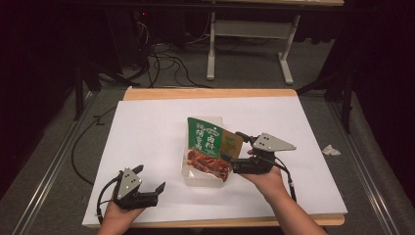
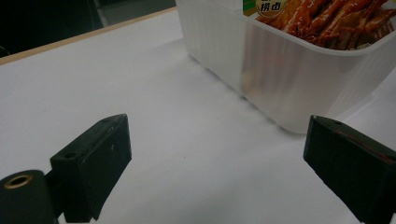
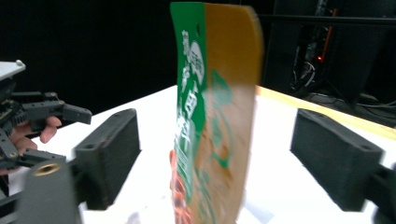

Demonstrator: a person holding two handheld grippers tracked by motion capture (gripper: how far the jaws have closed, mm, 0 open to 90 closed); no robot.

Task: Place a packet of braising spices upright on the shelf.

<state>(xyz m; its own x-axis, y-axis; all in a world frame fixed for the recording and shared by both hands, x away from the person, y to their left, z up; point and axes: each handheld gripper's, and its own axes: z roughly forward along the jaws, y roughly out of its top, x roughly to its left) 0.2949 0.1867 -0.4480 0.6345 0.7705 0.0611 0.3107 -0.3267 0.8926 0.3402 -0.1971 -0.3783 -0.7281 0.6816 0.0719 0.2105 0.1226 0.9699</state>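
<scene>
High view, step: the right gripper point(image 1: 234, 145) stands with jaws spread beside the snack pouch point(image 1: 209, 146), which leans upright in the translucent plastic tub point(image 1: 192, 175); judged either a grasp about to be made or a release just done, which cannot be told.
High view, room: the left gripper point(image 1: 152, 180) rests released on the white table sheet point(image 1: 147, 132), apart from the tub; bare sheet lies on its far side.
Left gripper view, edges: the tub wall point(image 2: 261, 74) stands ahead and to the right of the spread jaws, not touching; the pouch point(image 2: 322, 18) shows above its rim.
Right gripper view, next move: the pouch point(image 3: 212, 126) stands edge-on between the parted jaws, untouched; closing squarely on its thin edge would be needed.
</scene>
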